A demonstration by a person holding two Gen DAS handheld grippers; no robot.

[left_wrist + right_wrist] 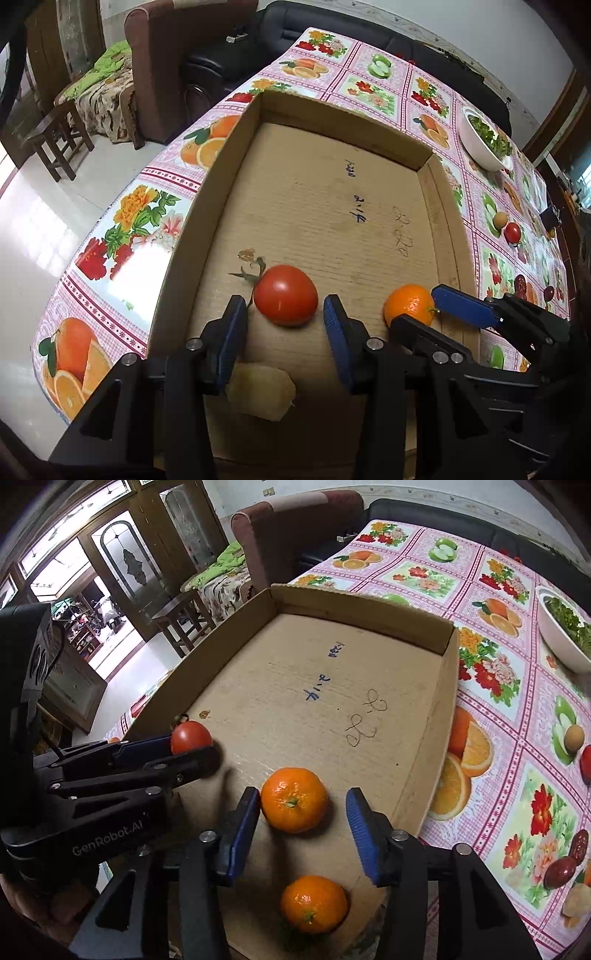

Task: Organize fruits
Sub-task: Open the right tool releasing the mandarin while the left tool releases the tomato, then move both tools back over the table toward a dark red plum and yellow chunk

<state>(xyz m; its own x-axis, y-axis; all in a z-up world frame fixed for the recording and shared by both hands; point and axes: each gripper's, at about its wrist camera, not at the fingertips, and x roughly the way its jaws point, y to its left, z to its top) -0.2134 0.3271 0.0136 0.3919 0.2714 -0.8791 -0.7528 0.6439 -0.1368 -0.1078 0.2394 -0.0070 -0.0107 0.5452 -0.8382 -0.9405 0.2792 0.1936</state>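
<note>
A shallow cardboard box (207, 206) (448, 653) lies on the fruit-print tablecloth. In the left wrist view a red tomato (285, 300) rests on the box floor between the open fingers of my left gripper (286, 314), not gripped. A yellowish lump (260, 391) lies under that gripper. In the right wrist view an orange (294, 799) sits between the open fingers of my right gripper (303, 812). A second orange (314, 904) lies nearer the camera. The tomato (190, 736) and the left gripper show at left. The first orange (408, 303) also shows in the left view.
A white bowl of greens (484, 142) (563, 627) stands on the table at far right. Small fruits lie on the cloth to the right: a red one (512, 232), a tan one (574, 737), dark dates (559, 873). Sofa, armchair and stool lie beyond the table.
</note>
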